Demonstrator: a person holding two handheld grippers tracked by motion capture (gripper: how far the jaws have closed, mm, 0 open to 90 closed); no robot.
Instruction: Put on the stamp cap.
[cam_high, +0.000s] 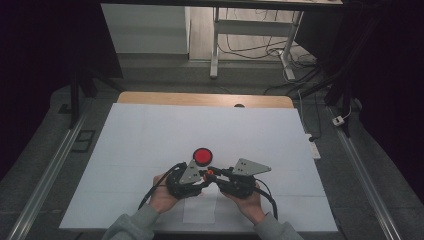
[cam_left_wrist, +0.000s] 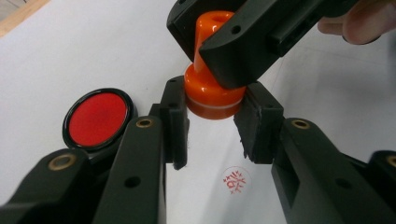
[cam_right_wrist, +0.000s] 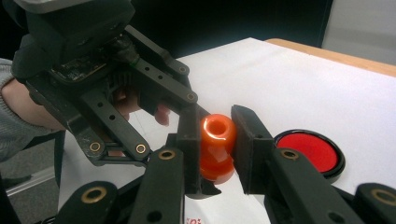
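Both tongs pinched the orange stamp (cam_left_wrist: 212, 95): left tongs (cam_left_wrist: 212, 126) on its base, right tongs (cam_right_wrist: 215, 140) on its handle, probably to pass it across. The ink pad (cam_left_wrist: 97, 119) lay just left of the left tongs, a red print (cam_left_wrist: 234, 180) on the bench (cam_high: 150, 135) below.

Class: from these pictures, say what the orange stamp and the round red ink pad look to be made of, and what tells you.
Orange stamp: probably hard moulded plastic, glossy; bright highlights on smooth curves.
Ink pad: matte red, likely felt or foam; glossy black rim looks plastic.
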